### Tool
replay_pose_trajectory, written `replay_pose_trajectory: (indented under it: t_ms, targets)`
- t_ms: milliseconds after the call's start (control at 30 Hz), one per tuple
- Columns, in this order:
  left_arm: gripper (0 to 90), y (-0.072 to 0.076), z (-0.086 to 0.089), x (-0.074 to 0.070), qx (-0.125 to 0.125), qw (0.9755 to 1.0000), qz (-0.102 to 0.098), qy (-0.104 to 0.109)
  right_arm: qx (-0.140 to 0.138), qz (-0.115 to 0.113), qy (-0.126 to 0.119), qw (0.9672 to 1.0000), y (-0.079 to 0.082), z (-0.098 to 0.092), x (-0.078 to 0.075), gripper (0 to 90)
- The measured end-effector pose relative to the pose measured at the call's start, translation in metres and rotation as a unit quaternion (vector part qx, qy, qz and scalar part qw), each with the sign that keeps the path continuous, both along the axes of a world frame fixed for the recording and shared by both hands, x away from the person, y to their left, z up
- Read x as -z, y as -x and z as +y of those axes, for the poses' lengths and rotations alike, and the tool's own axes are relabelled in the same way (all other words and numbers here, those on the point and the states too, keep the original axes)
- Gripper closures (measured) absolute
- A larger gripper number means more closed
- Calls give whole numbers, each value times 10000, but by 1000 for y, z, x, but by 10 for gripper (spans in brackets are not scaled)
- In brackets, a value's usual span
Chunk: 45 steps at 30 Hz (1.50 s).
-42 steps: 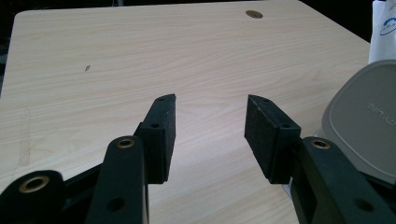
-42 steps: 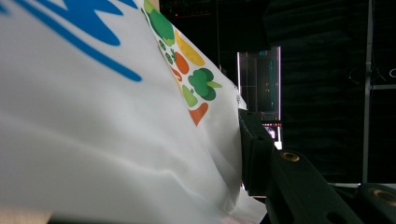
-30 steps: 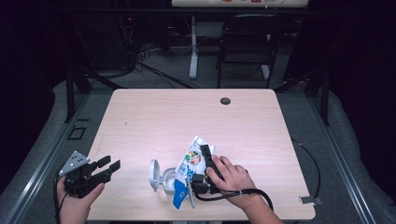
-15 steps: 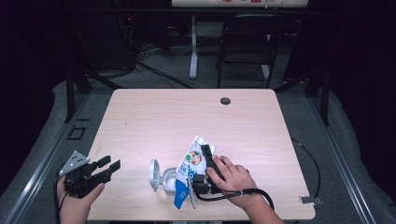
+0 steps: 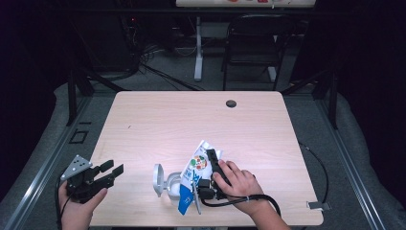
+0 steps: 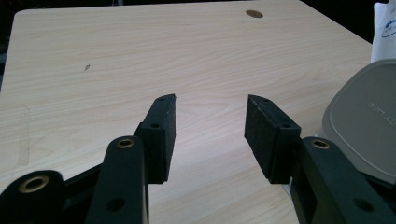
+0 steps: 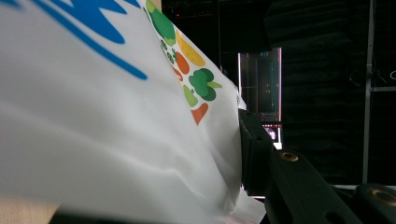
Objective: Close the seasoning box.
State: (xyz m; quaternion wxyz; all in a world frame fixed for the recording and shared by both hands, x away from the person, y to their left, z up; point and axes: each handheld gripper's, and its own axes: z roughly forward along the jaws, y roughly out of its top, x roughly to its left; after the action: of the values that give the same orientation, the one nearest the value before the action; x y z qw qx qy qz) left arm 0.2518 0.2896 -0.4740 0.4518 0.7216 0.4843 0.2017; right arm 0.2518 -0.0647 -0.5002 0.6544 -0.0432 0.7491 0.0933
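Note:
A white bag (image 5: 197,165) printed with blue letters and coloured vegetables stands tilted at the table's front edge. My right gripper (image 5: 204,171) is shut on it from the right, and a hand holds the gripper. In the right gripper view the bag (image 7: 93,116) covers the left side, and one black finger (image 7: 254,149) presses its edge. Just left of the bag sits a pale tub (image 5: 173,186) with its grey lid (image 5: 157,179) standing up. My left gripper (image 5: 114,167) hovers open at the table's front left corner. Nothing lies between its fingers (image 6: 161,135), and the grey lid (image 6: 364,121) is at their right.
The light wooden table (image 5: 191,124) has a round dark hole (image 5: 231,103) near its far edge. A black cable (image 5: 239,201) trails from the right gripper over the front edge. Behind the table, chair and desk legs stand on the dark floor.

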Motion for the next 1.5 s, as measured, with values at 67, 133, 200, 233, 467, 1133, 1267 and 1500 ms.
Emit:
replay_pose_trajectory:
  t_ms: [67,133,200,233,467,1133,1267,1500]
  targets:
    - [539,0,0,0,-5,10000,-1,4,-18,7,-28,10000,0,0,1,729]
    - [539,0,0,0,-7,10000,1,4,-49,13,-83,10000,-1,-1,2,730]
    - [539,0,0,0,-4,10000,0,2,-44,8,-82,10000,0,-1,2,730]
    - [539,0,0,0,-3,10000,0,1,-9,19,-59,10000,0,-1,1,730]
    - [539,0,0,0,-11,10000,-16,15,-10,69,-111,9999,0,-1,1,730]
    - [539,0,0,0,-16,10000,-20,22,46,357,-434,9984,-1,-5,6,731]
    - [539,0,0,0,-22,10000,-20,26,45,441,-572,9974,-2,-6,7,731]
    - [539,-1,0,1,-19,10000,-13,21,75,598,-739,9954,-3,-8,9,732]
